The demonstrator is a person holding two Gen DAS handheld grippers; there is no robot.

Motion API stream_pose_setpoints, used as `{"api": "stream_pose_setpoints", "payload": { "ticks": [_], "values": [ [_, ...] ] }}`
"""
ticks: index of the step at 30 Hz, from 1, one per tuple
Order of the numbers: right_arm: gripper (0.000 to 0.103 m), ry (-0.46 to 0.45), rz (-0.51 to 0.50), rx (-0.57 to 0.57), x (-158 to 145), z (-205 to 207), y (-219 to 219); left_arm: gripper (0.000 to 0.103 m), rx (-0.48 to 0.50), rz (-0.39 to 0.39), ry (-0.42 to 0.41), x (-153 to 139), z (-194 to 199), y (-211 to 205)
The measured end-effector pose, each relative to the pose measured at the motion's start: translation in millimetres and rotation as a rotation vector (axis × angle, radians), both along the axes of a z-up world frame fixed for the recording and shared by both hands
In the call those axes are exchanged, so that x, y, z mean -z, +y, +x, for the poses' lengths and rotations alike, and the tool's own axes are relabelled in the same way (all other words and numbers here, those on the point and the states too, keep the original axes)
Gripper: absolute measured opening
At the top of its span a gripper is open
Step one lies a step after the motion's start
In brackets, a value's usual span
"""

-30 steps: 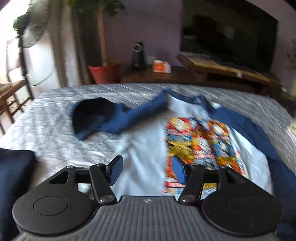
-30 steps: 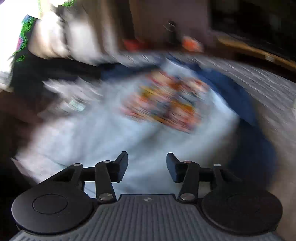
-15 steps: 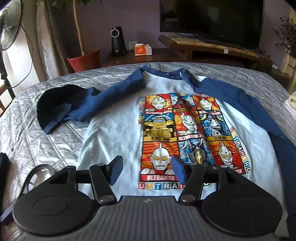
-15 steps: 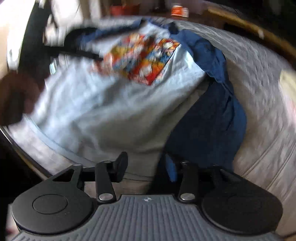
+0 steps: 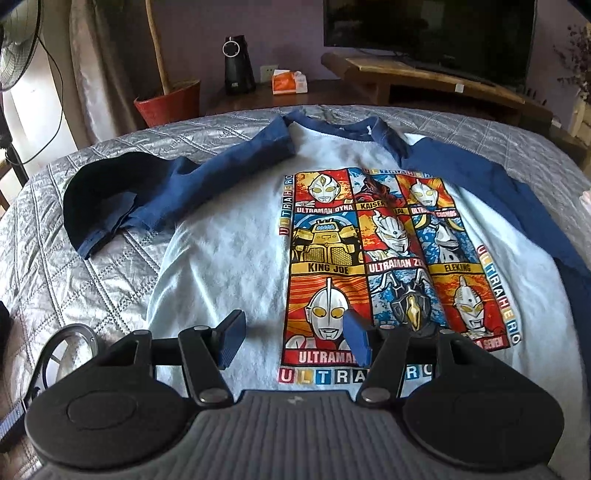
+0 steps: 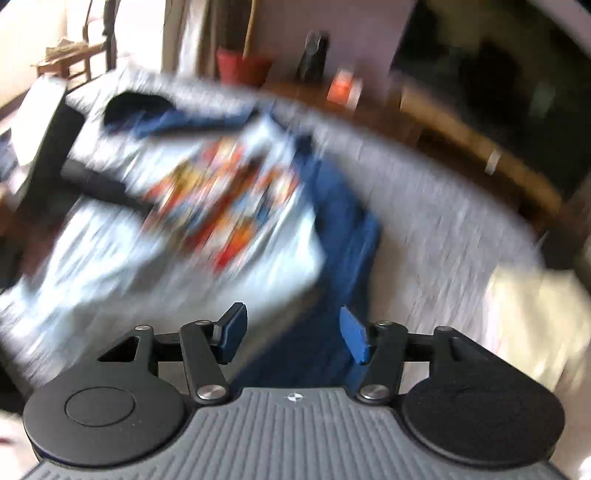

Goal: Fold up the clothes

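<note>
- Far to the left of the left gripper's jaws, at the edge of the left wrist view, a dark ring-shaped object lies on the quilted grey bedspread.
- Ahead of the jaws and off to their left, the shirt's navy left-hand sleeve runs out across the bedspread, and its cuff end lies against a dark rounded piece of cloth.
- The left gripper's jaws stand apart with nothing clamped; through the gap between them shows the pale blue body of the shirt, near its lower hem, and the right-hand jaw overlaps the bottom edge of the colourful printed panel.
- The shirt lies front up, spread flat on the bedspread, reaching from just under the jaws to its navy collar far ahead of them.
- To the right of the jaws, the other navy sleeve runs down the shirt's side toward the frame's edge.
- Beyond the bed, far ahead of the jaws, stand a red plant pot, a black speaker, an orange tissue box and a dark television on a wooden bench.
- The right wrist view is heavily blurred. The right gripper's jaws are opening, with nothing pressed between the pads.
- Ahead and left of those jaws lies the shirt's pale body with its print; directly ahead, in line with the gap, is the bunched navy sleeve; whether cloth reaches into the gap I cannot tell.
- To the right of those jaws, grey bedspread and a pale cream thing, too blurred to tell what.
</note>
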State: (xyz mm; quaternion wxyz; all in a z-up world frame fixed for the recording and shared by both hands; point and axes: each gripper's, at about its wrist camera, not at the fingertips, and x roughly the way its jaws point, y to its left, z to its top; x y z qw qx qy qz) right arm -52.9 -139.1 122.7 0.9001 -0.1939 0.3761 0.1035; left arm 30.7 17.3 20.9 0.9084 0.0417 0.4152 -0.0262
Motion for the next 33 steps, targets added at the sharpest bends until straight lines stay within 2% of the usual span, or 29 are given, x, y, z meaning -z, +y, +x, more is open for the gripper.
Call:
{"api": "stream_pose_setpoints", "payload": {
  "ticks": [1,3,8,9,11,12,13,18,20,21,22,23,24,26,27,28,29,31,33],
  "values": [
    [0.062,-0.056,-0.026,-0.026,0,12,8,0.054,0.001,-0.003,-0.001,0,0,0],
    [0.062,-0.106,-0.093,-0.081,11,44,29,0.054,0.001,-0.008,-0.002,0,2,0],
    [0.056,-0.055,-0.263,-0.184,65,124,74,0.056,-0.003,-0.012,-0.003,3,4,1],
    [0.054,-0.053,-0.306,-0.185,77,137,79,0.056,-0.004,-0.013,-0.005,3,5,2],
    [0.048,-0.025,-0.309,-0.151,90,159,75,0.056,-0.005,-0.018,-0.007,3,6,3],
    [0.038,-0.003,-0.283,-0.129,92,169,68,0.056,-0.01,-0.022,-0.009,3,7,4],
    [0.001,0.014,-0.235,-0.099,91,178,59,0.056,-0.016,-0.027,-0.011,2,8,5],
    [0.003,-0.007,0.118,0.203,62,227,-12,0.056,-0.03,-0.04,-0.012,4,12,6],
    [0.004,-0.034,0.175,0.373,57,245,-45,0.056,-0.02,-0.027,-0.016,5,11,3],
    [0.005,-0.053,0.177,0.417,56,247,-53,0.056,-0.016,-0.026,-0.017,5,11,3],
    [0.016,-0.073,0.171,0.432,55,245,-57,0.056,-0.013,-0.026,-0.017,5,11,3],
    [0.022,-0.093,0.165,0.448,55,243,-60,0.057,-0.011,-0.026,-0.018,6,11,3],
    [0.022,-0.113,0.158,0.464,55,241,-64,0.057,-0.012,-0.026,-0.018,6,11,4],
    [0.043,-0.153,0.145,0.495,54,237,-72,0.058,-0.015,-0.023,-0.019,7,11,5],
    [0.049,-0.172,0.136,0.477,52,232,-69,0.058,-0.014,-0.019,-0.02,7,11,4],
    [0.062,-0.19,0.125,0.44,50,225,-63,0.058,-0.013,-0.015,-0.022,7,11,4],
    [0.067,-0.199,0.125,0.415,49,219,-58,0.057,-0.01,-0.01,-0.025,7,10,4],
    [0.058,-0.189,0.14,0.394,50,209,-56,0.057,0.0,0.006,-0.041,6,9,2],
    [0.056,-0.175,0.158,0.375,51,201,-54,0.056,0.013,0.027,-0.065,5,7,-1]
  ]
}}
